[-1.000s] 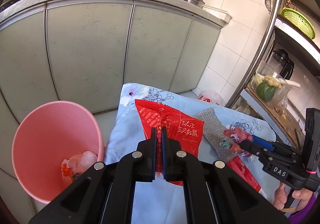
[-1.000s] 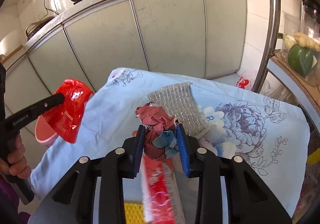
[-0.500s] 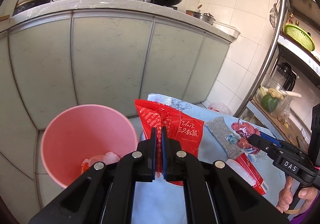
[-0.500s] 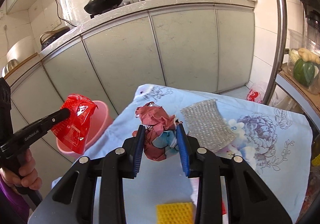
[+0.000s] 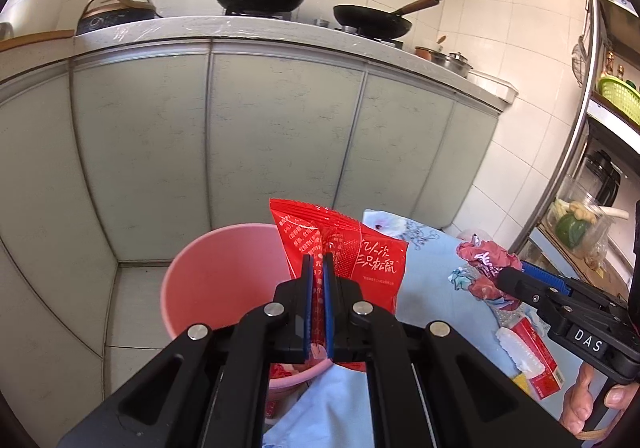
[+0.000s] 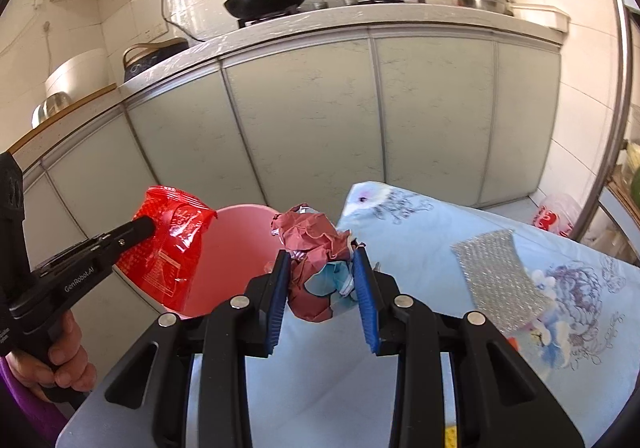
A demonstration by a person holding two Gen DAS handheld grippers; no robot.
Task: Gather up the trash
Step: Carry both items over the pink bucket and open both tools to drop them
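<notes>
My left gripper (image 5: pixel 317 260) is shut on a red snack wrapper (image 5: pixel 352 248) and holds it over the near rim of the pink bin (image 5: pixel 216 272). The right wrist view shows the same red wrapper (image 6: pixel 168 244) hanging at the bin's (image 6: pixel 236 240) left side. My right gripper (image 6: pixel 320 248) is shut on a crumpled maroon and blue wrapper ball (image 6: pixel 312 248), raised by the bin's right rim at the table's corner. That ball (image 5: pixel 480 264) also appears at the right in the left wrist view. Some trash lies at the bin's bottom, mostly hidden.
The table has a light blue floral cloth (image 6: pixel 420 232). On it lie a silver bubble-wrap pouch (image 6: pixel 496 276) and a red and white packet (image 5: pixel 532 356). Grey kitchen cabinets (image 5: pixel 280 136) with pans on top stand behind the bin. A metal shelf rack (image 5: pixel 576 128) stands at the right.
Both grippers have risen and swung left toward the pink bin with their wrappers. The red wrapper now overlaps the bin's rim; the crumpled ball has left the middle of the table.
</notes>
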